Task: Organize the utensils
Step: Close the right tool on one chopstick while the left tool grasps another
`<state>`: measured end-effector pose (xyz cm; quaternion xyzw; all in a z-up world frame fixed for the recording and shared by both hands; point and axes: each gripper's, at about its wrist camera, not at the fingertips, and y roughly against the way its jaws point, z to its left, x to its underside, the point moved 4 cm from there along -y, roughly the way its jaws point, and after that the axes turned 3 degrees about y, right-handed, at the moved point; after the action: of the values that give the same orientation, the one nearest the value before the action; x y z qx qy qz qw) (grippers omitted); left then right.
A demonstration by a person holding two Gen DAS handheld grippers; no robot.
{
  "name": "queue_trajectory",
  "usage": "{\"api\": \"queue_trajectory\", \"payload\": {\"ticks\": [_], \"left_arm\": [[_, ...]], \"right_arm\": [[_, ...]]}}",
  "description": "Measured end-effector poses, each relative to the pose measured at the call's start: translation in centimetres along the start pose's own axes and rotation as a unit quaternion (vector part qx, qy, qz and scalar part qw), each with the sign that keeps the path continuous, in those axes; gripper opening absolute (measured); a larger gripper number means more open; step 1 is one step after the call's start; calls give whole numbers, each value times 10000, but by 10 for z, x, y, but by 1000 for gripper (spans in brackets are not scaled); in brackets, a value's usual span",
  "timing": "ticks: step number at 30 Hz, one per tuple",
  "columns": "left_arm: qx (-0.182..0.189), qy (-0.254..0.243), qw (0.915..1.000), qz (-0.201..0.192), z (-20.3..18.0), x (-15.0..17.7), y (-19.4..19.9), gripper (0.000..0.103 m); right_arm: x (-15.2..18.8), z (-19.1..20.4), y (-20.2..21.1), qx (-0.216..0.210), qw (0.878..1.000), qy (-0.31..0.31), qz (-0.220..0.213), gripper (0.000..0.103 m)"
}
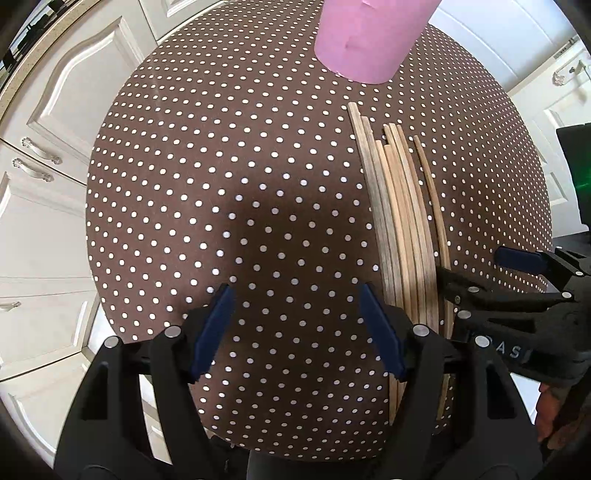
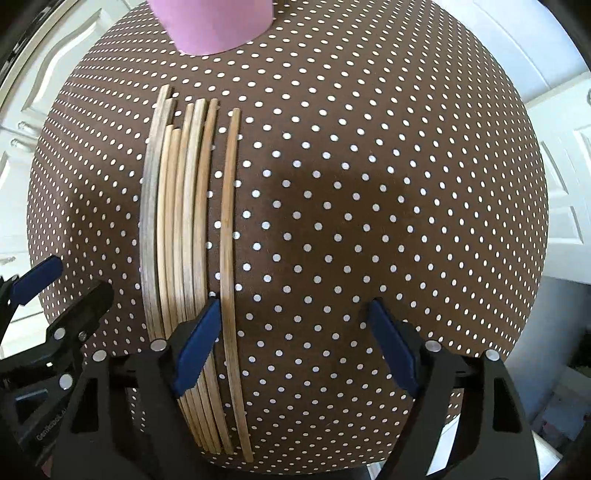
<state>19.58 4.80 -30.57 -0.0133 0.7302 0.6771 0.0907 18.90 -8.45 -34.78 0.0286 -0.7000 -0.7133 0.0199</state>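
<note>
Several wooden chopsticks (image 1: 402, 229) lie side by side on the brown polka-dot table (image 1: 221, 184), pointing toward a pink cup (image 1: 369, 37) at the far edge. They also show in the right wrist view (image 2: 184, 229), with the cup (image 2: 218, 22) beyond them. One chopstick (image 2: 229, 240) lies slightly apart on the right. My left gripper (image 1: 297, 328) is open and empty, left of the bundle. My right gripper (image 2: 295, 343) is open and empty above the table, its left finger (image 2: 195, 343) over the bundle's near part. It also shows in the left wrist view (image 1: 480, 273).
White kitchen cabinets with drawer handles (image 1: 37, 147) stand left of the table. White doors (image 2: 535, 110) stand at the right. A dark object (image 1: 576, 177) sits beyond the table's right edge.
</note>
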Motion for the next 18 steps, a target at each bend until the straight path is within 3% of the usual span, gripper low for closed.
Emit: {"api": "queue_trajectory", "payload": {"ticks": [1, 3, 9, 12, 18], "left_arm": [[14, -16, 10000, 13, -2, -1, -1, 70], [44, -56, 10000, 47, -9, -4, -4, 70], [129, -87, 9997, 167, -24, -7, -13, 70], [144, -146, 9996, 178, -31, -10, -16, 70], [-55, -150, 9997, 205, -46, -17, -26, 74]], "right_arm": [[0, 2, 2, -23, 10000, 54, -13, 68], [-1, 9, 7, -54, 9997, 165, -141, 45], [0, 10, 16, -202, 9992, 126, -313, 14], [-1, -3, 19, -352, 9989, -12, -307, 8], [-3, -7, 24, -392, 9987, -1, -329, 7]]}}
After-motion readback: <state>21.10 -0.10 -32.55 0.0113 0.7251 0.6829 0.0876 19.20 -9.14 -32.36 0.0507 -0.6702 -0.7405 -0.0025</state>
